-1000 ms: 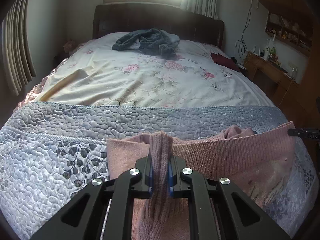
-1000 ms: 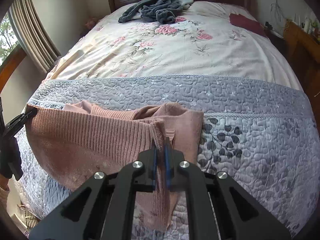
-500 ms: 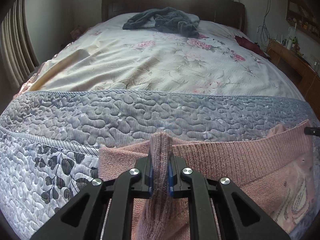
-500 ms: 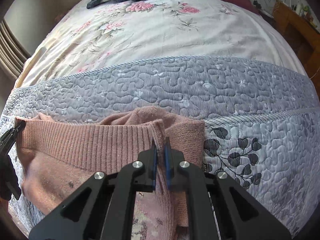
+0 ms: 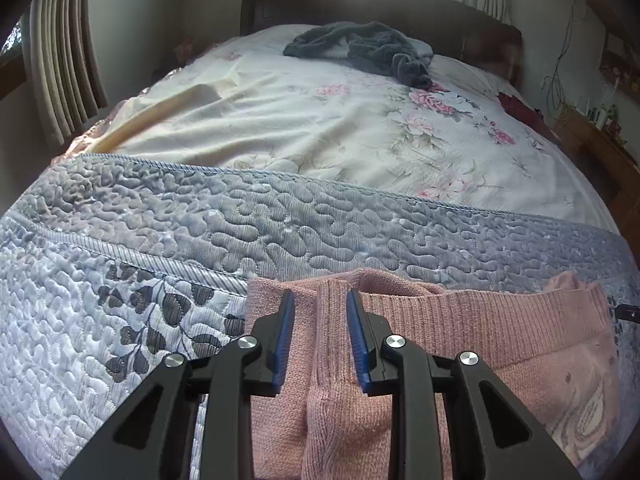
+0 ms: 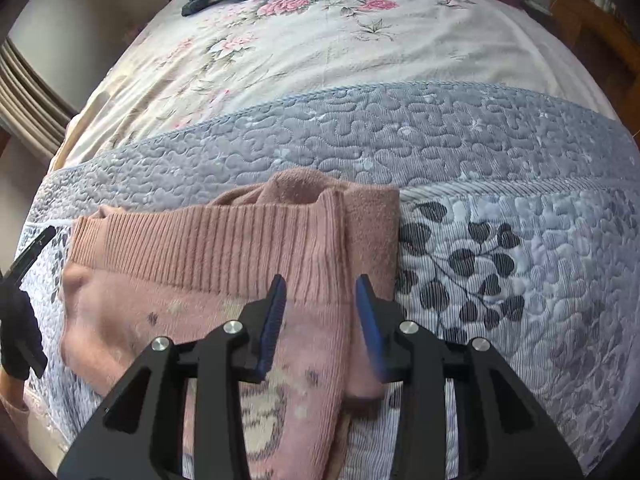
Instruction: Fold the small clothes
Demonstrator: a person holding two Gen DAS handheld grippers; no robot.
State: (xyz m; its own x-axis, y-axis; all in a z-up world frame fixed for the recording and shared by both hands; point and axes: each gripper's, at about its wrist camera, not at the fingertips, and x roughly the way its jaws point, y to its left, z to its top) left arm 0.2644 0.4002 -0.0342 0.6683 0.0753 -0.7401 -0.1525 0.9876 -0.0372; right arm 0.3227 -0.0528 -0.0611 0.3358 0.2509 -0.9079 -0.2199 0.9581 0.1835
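My left claw [image 5: 320, 334] stands open, its blue-padded fingers [image 5: 283, 340] spread to either side of a raised knit fold of the pink sweater [image 5: 460, 332]; the fold runs between the pads, and I cannot tell whether either pad touches it. My right claw [image 6: 322, 320] is open about as wide, hovering over the sweater's [image 6: 208, 264] right edge with nothing gripped, and its right pad looks blurred.

The sweater lies flat on the grey quilted bedspread [image 5: 240, 224], at the near end of the bed. It is a soft, fuzzy knit with a ribbed band across its far edge and a pale woven pattern on the body nearer me. A plainer, fleecy layer sticks out beyond the ribbing on the sweater's right side. The bedspread is puffy, stitched in winding curves, with a dark leaf print on each side of the sweater. Beyond the sweater is a floral sheet [image 5: 320, 128], and a crumpled dark grey garment [image 5: 368, 48] sits well beyond that, by the dark headboard [image 5: 360, 0].
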